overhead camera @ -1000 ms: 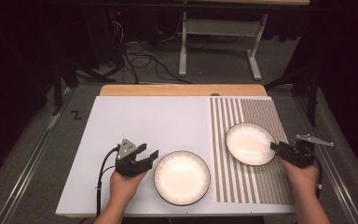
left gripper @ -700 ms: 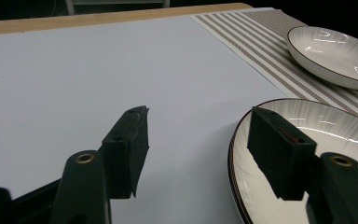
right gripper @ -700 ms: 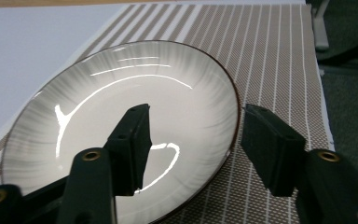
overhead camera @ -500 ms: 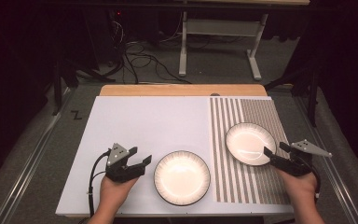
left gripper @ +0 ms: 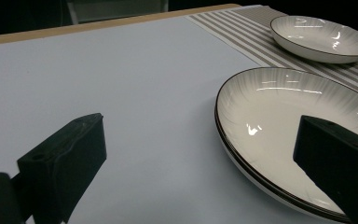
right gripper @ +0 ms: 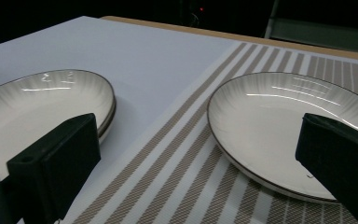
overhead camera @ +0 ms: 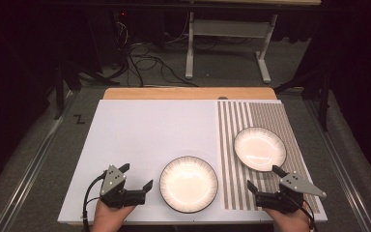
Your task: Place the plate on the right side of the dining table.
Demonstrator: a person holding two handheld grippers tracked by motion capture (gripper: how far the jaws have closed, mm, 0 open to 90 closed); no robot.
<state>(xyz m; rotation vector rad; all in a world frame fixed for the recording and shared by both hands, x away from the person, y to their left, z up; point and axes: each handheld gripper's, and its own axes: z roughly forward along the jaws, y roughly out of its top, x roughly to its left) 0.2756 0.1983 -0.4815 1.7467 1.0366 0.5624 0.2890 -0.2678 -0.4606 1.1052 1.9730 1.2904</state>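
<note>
Two white plates with dark rims lie on the table. One plate (overhead camera: 189,184) (left gripper: 284,121) (right gripper: 32,102) rests on the white mat near the front edge and looks stacked on a second one. The other plate (overhead camera: 260,148) (left gripper: 321,37) (right gripper: 279,121) sits on the striped placemat (overhead camera: 270,116). My left gripper (overhead camera: 137,175) (left gripper: 200,121) is just left of the front plate and apart from it. My right gripper (overhead camera: 263,177) (right gripper: 199,119) is in front of the striped-mat plate. Both have just been opening their jaws, which stand wide with nothing gripped.
The white mat (overhead camera: 149,130) covers the left and middle of the table, with a wooden strip (overhead camera: 188,93) along the back edge. Behind the table are a desk frame (overhead camera: 222,43) and cables (overhead camera: 145,63) on the floor. Both hands are at the table's front edge.
Both hands drew back toward the front edge, away from the plates' rims. The right gripper also shifted left. Both pairs of jaws stand wider apart than before.
</note>
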